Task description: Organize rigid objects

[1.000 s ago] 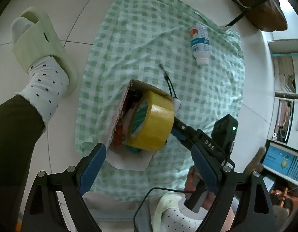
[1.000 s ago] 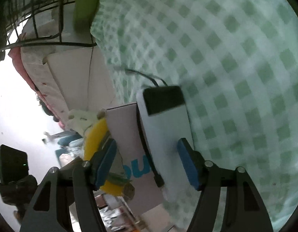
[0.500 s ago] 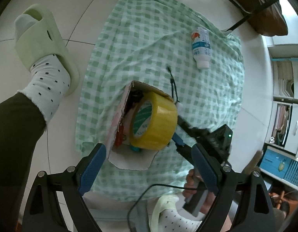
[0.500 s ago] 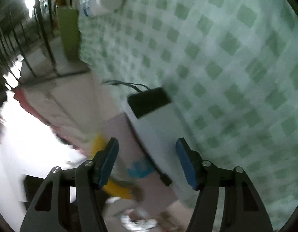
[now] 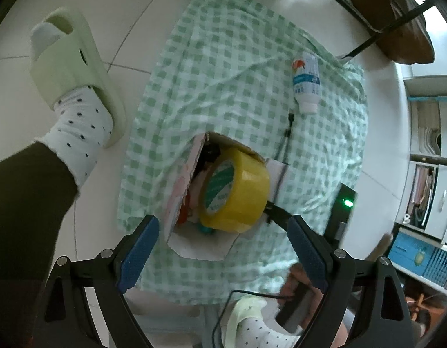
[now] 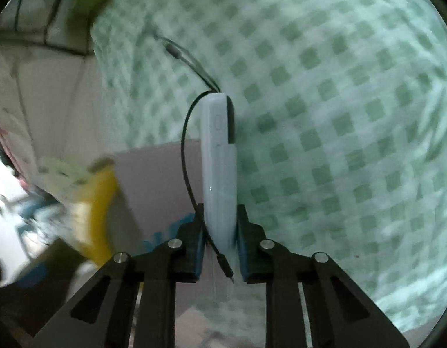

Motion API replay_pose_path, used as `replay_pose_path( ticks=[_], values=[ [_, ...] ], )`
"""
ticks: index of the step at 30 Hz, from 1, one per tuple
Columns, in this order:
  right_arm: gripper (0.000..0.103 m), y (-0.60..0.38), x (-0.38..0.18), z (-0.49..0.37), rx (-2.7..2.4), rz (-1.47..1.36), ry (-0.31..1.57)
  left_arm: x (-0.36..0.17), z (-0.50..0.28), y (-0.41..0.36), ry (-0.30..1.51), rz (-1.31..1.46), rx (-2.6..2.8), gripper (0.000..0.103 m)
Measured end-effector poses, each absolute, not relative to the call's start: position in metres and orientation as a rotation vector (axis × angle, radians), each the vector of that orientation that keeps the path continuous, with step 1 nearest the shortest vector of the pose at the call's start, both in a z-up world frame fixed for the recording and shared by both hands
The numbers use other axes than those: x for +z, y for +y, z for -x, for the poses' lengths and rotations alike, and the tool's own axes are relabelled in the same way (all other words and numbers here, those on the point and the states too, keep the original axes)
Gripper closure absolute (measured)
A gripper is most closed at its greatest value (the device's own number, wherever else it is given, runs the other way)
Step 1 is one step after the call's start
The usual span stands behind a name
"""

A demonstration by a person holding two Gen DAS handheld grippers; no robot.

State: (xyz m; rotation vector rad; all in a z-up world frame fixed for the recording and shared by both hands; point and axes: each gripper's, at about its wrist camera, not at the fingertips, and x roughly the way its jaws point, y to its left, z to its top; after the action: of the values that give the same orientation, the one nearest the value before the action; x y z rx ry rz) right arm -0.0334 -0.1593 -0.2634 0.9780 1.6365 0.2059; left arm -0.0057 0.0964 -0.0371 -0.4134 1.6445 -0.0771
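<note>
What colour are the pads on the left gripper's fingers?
Blue pads on black fingers; the left wrist view shows them best.

Left tool (image 5: 222, 253): black frame, blue pads, silver screws. White dotted sock (image 5: 78, 127), pale-green slipper (image 5: 75, 66).

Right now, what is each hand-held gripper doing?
Left hand-held gripper: open, holding nothing.
Right hand-held gripper: closed on the white power bank with its black cable.

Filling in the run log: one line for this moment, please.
left gripper: open, hovering above box | right gripper: shut on power bank | bottle: on cloth
</note>
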Motion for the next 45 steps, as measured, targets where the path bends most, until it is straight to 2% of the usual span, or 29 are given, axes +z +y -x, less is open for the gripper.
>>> replay_pose_path(
  ticks=[9, 16, 22, 36, 42, 44, 45],
  values=[
    [0.082, -0.188, -0.180, 0.026, 0.247, -1.061, 1.435, -0.028, 0.013, 0.111, 1.609, 0.437, -0.047, 0.014],
    [0.082, -0.128, -0.106, 0.024, 0.404, -0.952, 1.372, -0.012, 0.020, 0.125, 1.552, 0.433, -0.038, 0.013],
    [0.082, -0.072, -0.116, 0.021, 0.399, -0.797, 1.434, 0.000, 0.029, 0.145, 1.507, 0.457, -0.024, 0.013],
    [0.082, -0.044, -0.145, 0.007, 0.265, -0.514, 1.409, 0.004, 0.031, 0.156, 1.500, 0.487, -0.005, 0.013],
    [0.080, -0.040, -0.127, 0.011, 0.353, -0.418, 1.384, -0.003, 0.027, 0.148, 1.518, 0.474, -0.020, 0.013],
    [0.076, -0.044, -0.126, 0.015, 0.359, -0.410, 1.386, -0.004, 0.026, 0.147, 1.524, 0.474, -0.021, 0.013],
    [0.070, -0.049, -0.125, 0.017, 0.350, -0.417, 1.384, -0.005, 0.026, 0.146, 1.527, 0.475, -0.021, 0.013]
  ],
)
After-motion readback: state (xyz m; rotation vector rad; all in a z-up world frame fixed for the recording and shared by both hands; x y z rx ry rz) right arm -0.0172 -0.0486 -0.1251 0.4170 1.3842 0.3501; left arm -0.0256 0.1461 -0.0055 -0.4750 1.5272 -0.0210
